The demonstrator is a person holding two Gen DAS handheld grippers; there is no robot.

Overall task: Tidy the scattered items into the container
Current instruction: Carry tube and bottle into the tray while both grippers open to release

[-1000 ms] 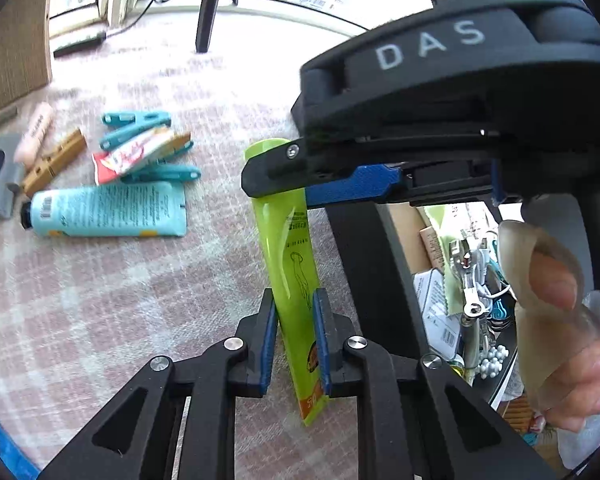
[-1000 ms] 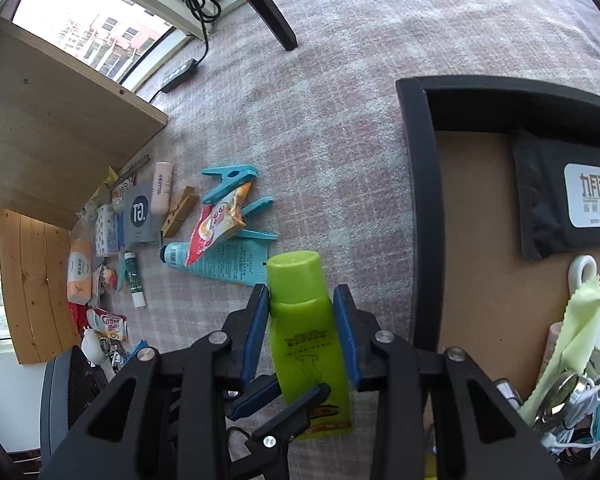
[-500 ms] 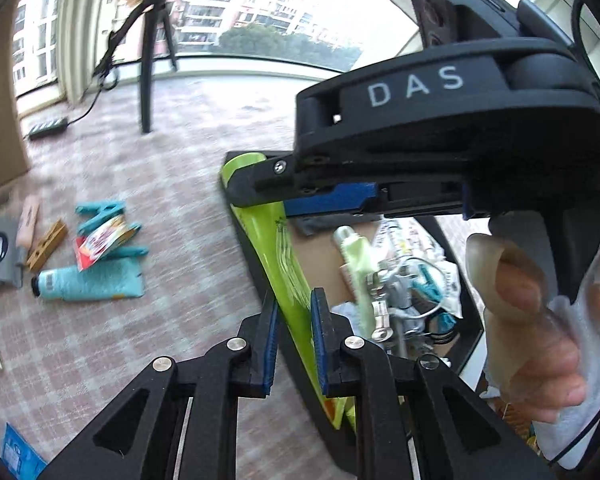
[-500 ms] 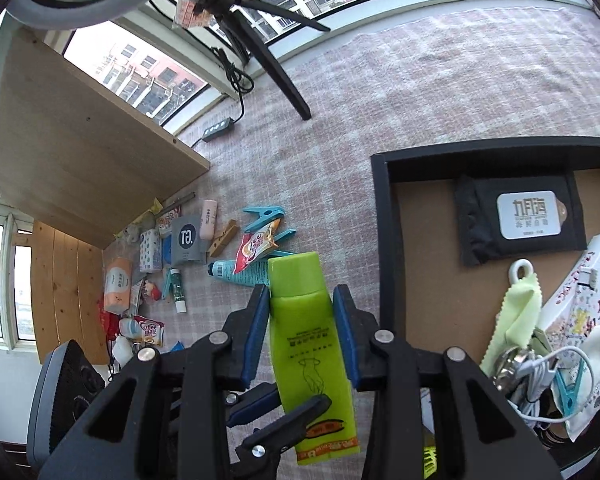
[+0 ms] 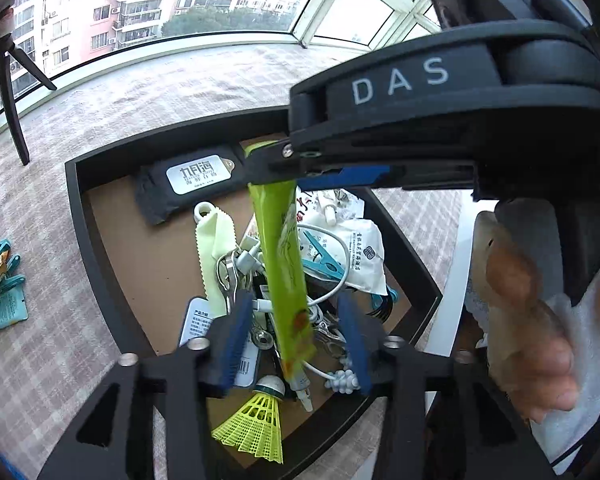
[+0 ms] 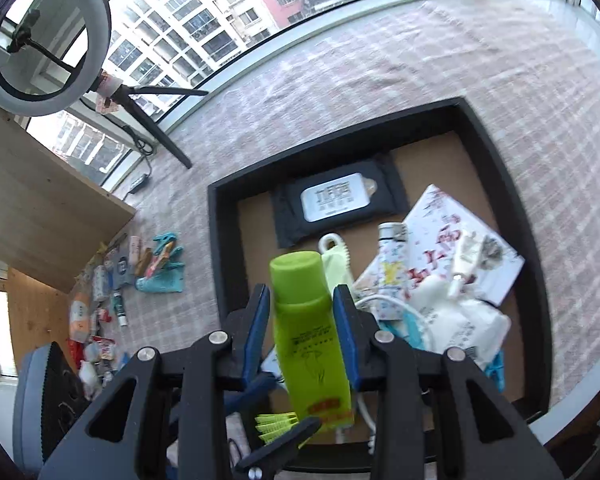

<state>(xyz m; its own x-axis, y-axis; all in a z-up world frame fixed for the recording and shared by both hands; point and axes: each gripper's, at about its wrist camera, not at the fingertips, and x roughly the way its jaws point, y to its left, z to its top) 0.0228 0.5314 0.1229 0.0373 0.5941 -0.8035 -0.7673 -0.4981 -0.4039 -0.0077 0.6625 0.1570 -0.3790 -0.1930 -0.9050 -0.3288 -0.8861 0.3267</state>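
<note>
Green and glossy, the squeeze tube [image 5: 284, 272] is hanging above the black-walled container [image 5: 73, 200], whereas a second ago it was being carried over the checked cloth beside the pile of loose things. The left gripper [image 5: 294, 340] has just been opening: its blue pads, which were pinching the flat crimped tail of the tube a moment earlier, are now standing spread on either side with clear gaps, so they are no longer pressing on it. The right gripper [image 6: 300, 332] is pinching the tube just below its rounded cap, both pads flat against the plastic, and is carrying it alone. That is putting the tube where the task wants it, and the release into the container looks close. Under it, the cardboard-brown floor is holding a soft black wipes pack [image 6: 336, 200] with a white label, a pale yellow cloth [image 5: 214, 248] with a zigzag edge, a tangle of white cable [image 5: 332, 268] and metal clips, a teal clothes peg [image 5: 320, 256], a crinkly white packet [image 5: 360, 252] and a yellow-green plastic shuttlecock [image 5: 256, 424] with a ribbed skirt. Out on the cloth, a teal tube [image 6: 162, 282], more teal pegs [image 6: 166, 248] and small sachets are still lying scattered, so much tidying appears to be remaining.
</note>
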